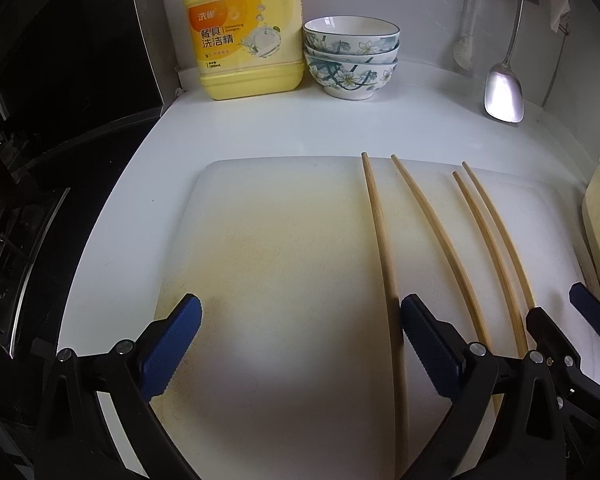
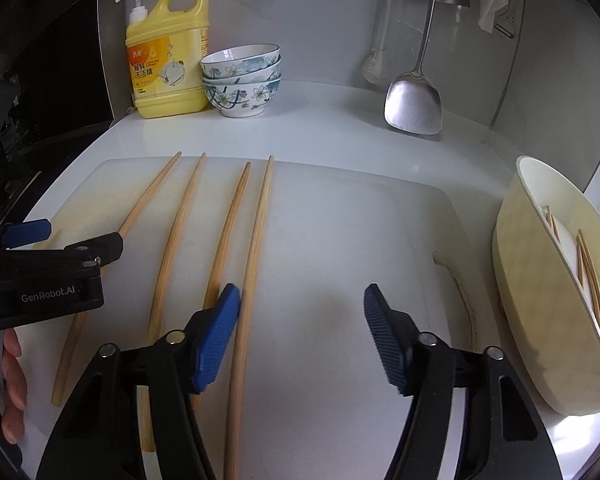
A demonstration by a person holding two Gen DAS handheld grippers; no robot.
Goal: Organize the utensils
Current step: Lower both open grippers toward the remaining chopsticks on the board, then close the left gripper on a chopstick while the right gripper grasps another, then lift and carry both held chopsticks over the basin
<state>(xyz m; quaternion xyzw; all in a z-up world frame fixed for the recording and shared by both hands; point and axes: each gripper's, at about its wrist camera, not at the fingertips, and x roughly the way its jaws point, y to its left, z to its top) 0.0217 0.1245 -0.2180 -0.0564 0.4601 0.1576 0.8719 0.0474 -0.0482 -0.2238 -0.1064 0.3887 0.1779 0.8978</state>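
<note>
Bamboo chopsticks [image 2: 188,216], four in number, lie side by side on the white cutting board [image 2: 340,240]. Right gripper [image 2: 300,332]: fingers spread, nothing held; the rightmost chopstick [image 2: 256,248] lies just inside its left pad, the other three outside it to the left. Left gripper [image 1: 300,344]: fingers spread, empty; the leftmost chopstick [image 1: 384,240] runs just inside its right pad. Cream holder [image 2: 540,280], right of the right fingers, contains further sticks.

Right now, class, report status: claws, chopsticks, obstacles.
Both claws, left and right, open, empty. Four chopsticks on cutting board. Nothing blocking.
</note>
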